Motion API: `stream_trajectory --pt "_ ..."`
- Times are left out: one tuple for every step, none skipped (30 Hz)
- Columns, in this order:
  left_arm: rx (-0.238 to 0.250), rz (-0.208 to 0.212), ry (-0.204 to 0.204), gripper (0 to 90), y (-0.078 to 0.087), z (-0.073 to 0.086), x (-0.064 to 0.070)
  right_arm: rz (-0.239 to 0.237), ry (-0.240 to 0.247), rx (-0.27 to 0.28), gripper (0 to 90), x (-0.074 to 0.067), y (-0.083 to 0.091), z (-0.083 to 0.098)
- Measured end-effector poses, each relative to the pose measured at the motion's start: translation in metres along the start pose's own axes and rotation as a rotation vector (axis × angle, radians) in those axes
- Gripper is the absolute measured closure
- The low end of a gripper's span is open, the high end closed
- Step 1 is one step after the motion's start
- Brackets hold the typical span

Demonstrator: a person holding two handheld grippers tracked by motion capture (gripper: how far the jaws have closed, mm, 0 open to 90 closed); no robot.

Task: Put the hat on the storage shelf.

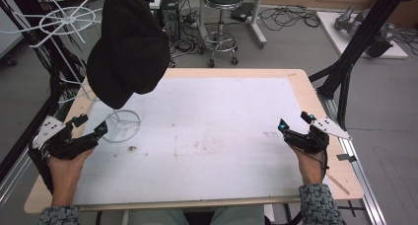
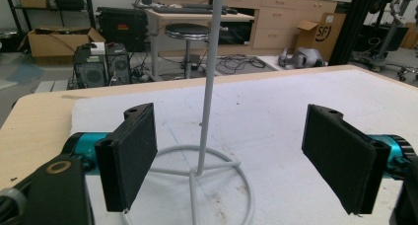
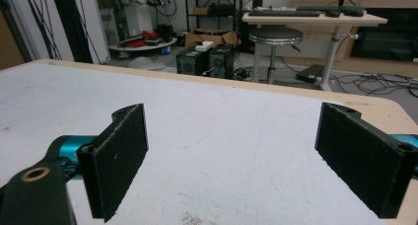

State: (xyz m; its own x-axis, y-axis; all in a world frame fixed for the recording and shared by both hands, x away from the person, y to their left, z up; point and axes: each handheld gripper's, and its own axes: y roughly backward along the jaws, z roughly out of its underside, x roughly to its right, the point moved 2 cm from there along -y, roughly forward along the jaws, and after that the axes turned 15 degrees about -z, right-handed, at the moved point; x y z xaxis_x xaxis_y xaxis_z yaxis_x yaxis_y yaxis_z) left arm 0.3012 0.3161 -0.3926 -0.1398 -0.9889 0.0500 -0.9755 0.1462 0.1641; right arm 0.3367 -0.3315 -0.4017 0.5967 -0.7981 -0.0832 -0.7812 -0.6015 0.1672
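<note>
left gripper (image 1: 91, 126) released beside thin white wire stand (image 2: 204, 151); right gripper (image 1: 296, 126) released near table's right edge (image 1: 323, 126); black hat (image 1: 129, 47) seen overhead.

The right tongs (image 3: 236, 158) stand wide apart, nothing between them, over the white surface (image 3: 222, 121). A stool (image 3: 275, 36) stands at twelve o'clock beyond the far edge.

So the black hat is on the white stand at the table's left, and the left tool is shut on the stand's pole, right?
Not quite. The black hat is on the white stand at the table's left, but the left tool is open: the left gripper view shows its jaws wide apart, with the pole untouched between them.
</note>
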Motion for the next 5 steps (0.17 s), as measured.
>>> stream_trajectory --pt "-0.001 0.0 0.001 21.3 -0.0001 0.0004 -0.0003 0.004 0.003 -0.001 11.9 -0.0004 0.0005 0.0" --pt "-0.002 0.0 0.001 21.3 -0.0002 0.0007 -0.0006 0.004 0.003 -0.001 11.8 -0.0006 0.0012 0.0004" --pt "-0.002 0.0 0.002 21.3 -0.0003 0.0009 -0.0006 0.001 0.004 -0.002 11.9 0.0 0.0017 0.0009" --pt "-0.004 -0.002 0.001 21.3 -0.0004 0.0011 -0.0007 0.0 0.002 -0.008 11.8 0.0007 0.0023 0.0019" --pt "-0.005 -0.003 0.0 21.3 -0.0006 0.0013 -0.0009 0.004 0.001 -0.014 11.8 0.002 0.0027 0.0034"
